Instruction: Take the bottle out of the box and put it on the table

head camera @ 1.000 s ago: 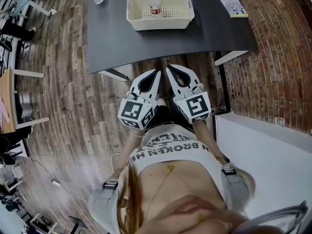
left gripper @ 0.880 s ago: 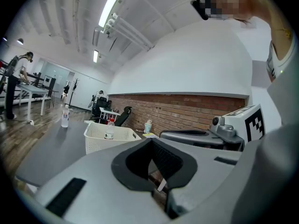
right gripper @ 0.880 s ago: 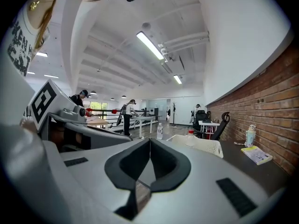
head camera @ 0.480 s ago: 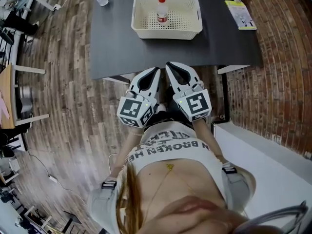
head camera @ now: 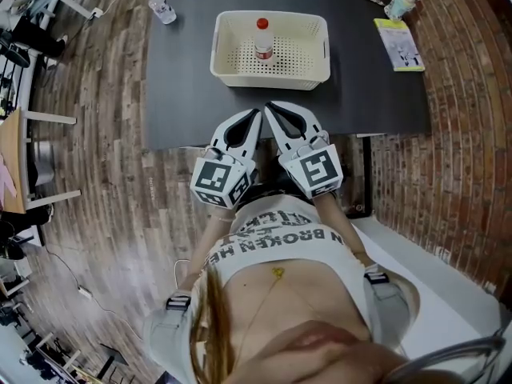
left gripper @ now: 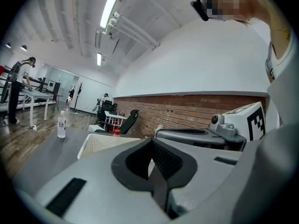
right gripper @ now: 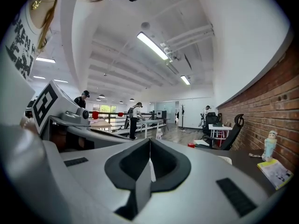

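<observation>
"BROKEN HE", partly legible, in dark capitals on the person's shirt [head camera: 276, 250]

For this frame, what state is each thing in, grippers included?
red-capped bottle: upright, capped, inside the box.
box: on the table, holding only that bottle.
clear bottle: standing at the table's corner.
left gripper: jaws shut, empty.
right gripper: jaws shut, empty.
booklet: lying flat.

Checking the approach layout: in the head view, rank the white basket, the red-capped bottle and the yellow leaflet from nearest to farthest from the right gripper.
1. The white basket, on the table straight ahead of the right gripper.
2. The red-capped bottle, standing inside that basket.
3. The yellow leaflet, off by the table's right edge.
</observation>
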Tool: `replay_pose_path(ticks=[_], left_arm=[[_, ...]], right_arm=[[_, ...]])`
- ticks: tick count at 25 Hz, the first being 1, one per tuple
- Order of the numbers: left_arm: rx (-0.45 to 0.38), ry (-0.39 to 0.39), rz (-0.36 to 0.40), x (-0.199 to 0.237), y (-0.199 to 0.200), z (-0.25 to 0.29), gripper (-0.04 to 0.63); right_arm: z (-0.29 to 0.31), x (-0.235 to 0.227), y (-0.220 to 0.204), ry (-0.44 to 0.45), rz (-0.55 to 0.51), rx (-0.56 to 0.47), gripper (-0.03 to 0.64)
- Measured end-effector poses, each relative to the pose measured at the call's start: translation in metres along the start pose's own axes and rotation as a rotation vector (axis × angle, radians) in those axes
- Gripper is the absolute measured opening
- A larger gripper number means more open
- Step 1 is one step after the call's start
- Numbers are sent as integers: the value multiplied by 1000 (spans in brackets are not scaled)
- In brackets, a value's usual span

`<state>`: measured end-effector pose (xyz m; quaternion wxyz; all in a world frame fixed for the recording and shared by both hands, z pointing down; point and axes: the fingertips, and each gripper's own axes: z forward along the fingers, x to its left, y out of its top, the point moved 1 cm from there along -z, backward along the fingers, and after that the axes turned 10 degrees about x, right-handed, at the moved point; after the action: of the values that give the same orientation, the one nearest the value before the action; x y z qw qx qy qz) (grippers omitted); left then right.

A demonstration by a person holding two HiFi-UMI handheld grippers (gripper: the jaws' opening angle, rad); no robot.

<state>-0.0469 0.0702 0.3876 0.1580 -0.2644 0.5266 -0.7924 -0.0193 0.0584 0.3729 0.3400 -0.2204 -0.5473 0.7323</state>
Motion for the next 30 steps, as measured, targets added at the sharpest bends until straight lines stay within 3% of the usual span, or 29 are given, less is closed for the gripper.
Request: replay_pose_path(ticks=[21,30], left_arm=[[17,119,-57,29,16,87,5],[36,100,-46,56,26,96,5]], right_arm=[[35,-100,-10,68,3,36,9],[63,-110,-7,43,22,54,9]])
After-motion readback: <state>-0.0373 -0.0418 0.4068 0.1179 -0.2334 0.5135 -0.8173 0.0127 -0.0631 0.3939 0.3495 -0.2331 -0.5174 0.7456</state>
